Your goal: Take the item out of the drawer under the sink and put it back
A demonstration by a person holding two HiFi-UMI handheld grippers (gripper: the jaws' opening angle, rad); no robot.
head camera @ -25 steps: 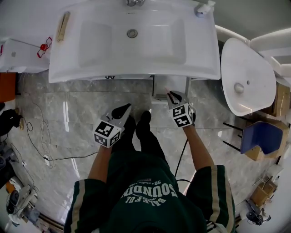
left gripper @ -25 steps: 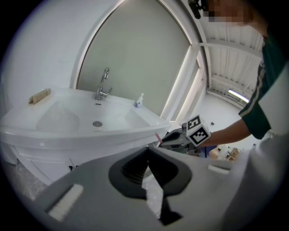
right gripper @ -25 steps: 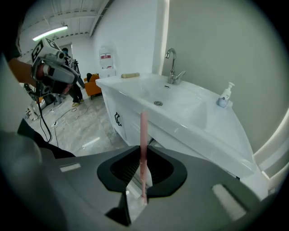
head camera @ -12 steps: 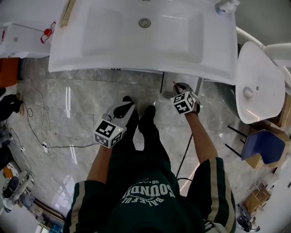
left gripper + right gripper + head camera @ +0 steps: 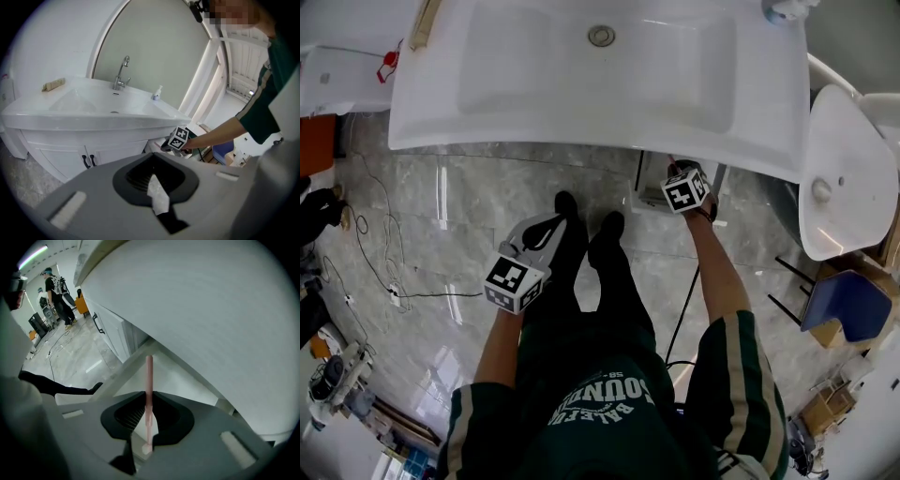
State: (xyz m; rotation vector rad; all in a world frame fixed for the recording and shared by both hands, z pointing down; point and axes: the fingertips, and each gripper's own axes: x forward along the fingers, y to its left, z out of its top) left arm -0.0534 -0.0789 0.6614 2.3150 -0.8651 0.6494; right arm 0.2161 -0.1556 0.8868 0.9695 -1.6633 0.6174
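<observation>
- Two grippers in view. R gripper [image 5: 677, 176]: jaws a little apart, pinching a thin pink stick [image 5: 149, 376] near its lower end. Stick runs straight out btw the jaws.
- Stick's far end lines up w/ the rim of the open drawer [image 5: 123, 367]; can't tell if it touches. Stick is in the jaws, not lying in the drawer.
- R gripper points steeply down at the drawer mouth, just under the front edge of the sink [image 5: 581, 84].
- L gripper [image 5: 548, 230]: jaws pressed together, nothing btw them. It's held low in front of the person's legs, well apart from the drawer, aimed toward the cabinet doors [image 5: 87, 161].
- Room: sink rim overhangs close above R gripper, so it's tight on top. Drawer sits at the vanity's right end, w/ a white fixture [image 5: 848, 178] near on that side.
- Marble floor [image 5: 487, 216] left of the feet is open, w/ a thin cable [image 5: 394, 295] further left.
- Black shoes [image 5: 609, 230] stand btw the two grippers, toes near the cabinet.
- Hard to tell: what the stick is. Drawer's inside is mostly hidden in head view by R gripper & hand; right gripper view shows only a white corner of it.
- Sink's far edge is cut off in head view. Faucet [image 5: 121, 75] & a small bottle [image 5: 157, 93] show in left gripper view.
</observation>
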